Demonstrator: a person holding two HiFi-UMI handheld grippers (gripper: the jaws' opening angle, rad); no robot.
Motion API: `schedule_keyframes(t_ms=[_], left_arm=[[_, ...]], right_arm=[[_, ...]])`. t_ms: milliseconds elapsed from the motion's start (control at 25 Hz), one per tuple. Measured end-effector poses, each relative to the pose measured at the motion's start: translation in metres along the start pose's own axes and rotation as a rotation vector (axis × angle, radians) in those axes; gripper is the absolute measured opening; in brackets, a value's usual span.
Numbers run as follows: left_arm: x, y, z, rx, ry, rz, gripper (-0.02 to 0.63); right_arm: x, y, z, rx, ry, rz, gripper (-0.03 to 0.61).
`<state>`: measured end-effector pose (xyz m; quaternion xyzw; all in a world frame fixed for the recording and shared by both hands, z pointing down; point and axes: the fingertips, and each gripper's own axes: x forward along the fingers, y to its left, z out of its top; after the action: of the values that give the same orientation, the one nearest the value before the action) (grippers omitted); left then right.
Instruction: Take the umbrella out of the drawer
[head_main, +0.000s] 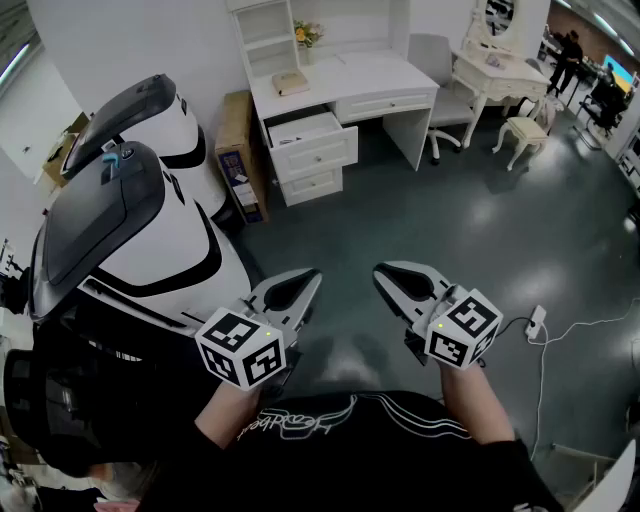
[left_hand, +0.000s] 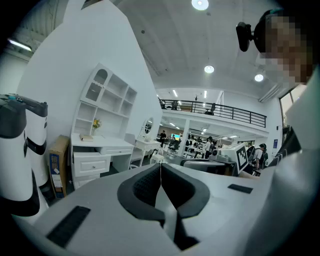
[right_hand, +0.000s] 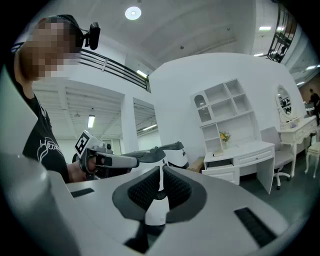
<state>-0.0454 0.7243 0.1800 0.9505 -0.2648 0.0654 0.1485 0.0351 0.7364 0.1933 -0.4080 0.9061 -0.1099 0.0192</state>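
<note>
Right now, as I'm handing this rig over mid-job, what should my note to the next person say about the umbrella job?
Left gripper: jaws together, empty.
Right gripper: jaws together, empty.
Both are held out in front of the person, far from the white desk across the room.
Its top drawer stands pulled out; the umbrella can't be made out from here.
Done: drawer open.
Left: walk up, find the umbrella, lift it out.

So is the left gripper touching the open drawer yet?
Apart. The head view shows the left gripper held near the person, with a wide stretch of dark floor between it and the open drawer.
</note>
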Motion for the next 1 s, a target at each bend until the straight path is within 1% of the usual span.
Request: schedule_keyframes(t_ms=[240, 480, 560, 680, 720, 840, 1000], left_arm=[[0.015, -0.014, -0.002, 0.004, -0.004, 0.000, 0.021], [0.033, -0.027, -0.014, 0.000, -0.013, -0.011, 0.021], [0.037, -0.032, -0.018, -0.002, -0.009, -0.014, 0.021], [0.042, -0.037, -0.020, -0.001, -0.015, -0.017, 0.021], [0.044, -0.036, -0.019, -0.002, -0.018, -0.016, 0.021], [0.052, -0.028, -0.021, -0.020, -0.014, -0.011, 0.021], [0.068, -0.006, -0.021, -0.039, -0.004, -0.003, 0.021]], right_arm=[[-0.015, -0.012, 0.001, -0.008, 0.002, 0.001, 0.054], [-0.037, -0.026, -0.012, -0.009, 0.033, -0.014, 0.055], [-0.045, -0.028, -0.016, 0.009, 0.027, -0.010, 0.055], [-0.056, -0.028, -0.017, 0.083, -0.016, 0.046, 0.055], [-0.057, -0.032, -0.018, 0.100, -0.019, 0.050, 0.055], [-0.056, -0.050, -0.026, 0.120, 0.002, 0.013, 0.056], [-0.041, -0.065, -0.033, 0.127, 0.010, 0.034, 0.057]])
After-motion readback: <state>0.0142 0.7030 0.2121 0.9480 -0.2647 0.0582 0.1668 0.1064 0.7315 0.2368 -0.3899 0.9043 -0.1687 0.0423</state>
